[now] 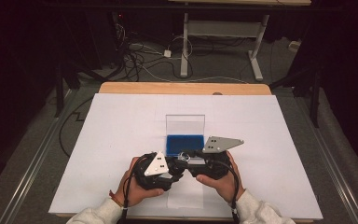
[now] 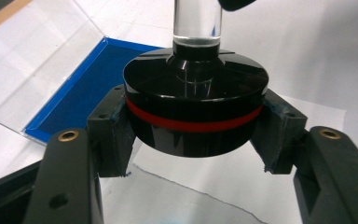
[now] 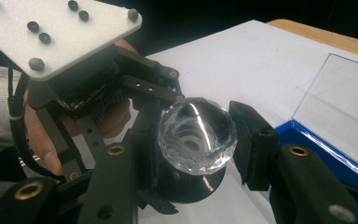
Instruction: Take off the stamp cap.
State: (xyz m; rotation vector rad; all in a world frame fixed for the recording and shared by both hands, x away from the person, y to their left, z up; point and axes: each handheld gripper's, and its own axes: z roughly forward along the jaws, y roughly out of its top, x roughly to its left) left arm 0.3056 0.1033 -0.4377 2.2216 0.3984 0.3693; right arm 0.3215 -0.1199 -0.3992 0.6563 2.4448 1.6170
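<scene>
A trophy-like piece has a round black base [image 2: 195, 100] with a red ring, a clear stem [image 2: 197, 21] and a faceted crystal ball [image 3: 196, 135] on top. My left gripper [image 2: 196, 135] is shut on the black base from both sides. My right gripper [image 3: 196, 137] is shut on the crystal ball, its pads [image 3: 251, 140] against the ball's sides. In the high view both grippers [image 1: 179, 163] [image 1: 189, 157] meet over the piece [image 1: 184, 157], just in front of an open blue case [image 1: 185, 143] with a clear upright lid [image 1: 185, 123].
A white sheet [image 1: 121, 140] covers the wooden table [image 1: 182, 87]. The blue case lies at the table's centre, right behind the hands. Beyond the table there are cables on the floor [image 1: 144, 60] and a white desk frame [image 1: 223, 32].
</scene>
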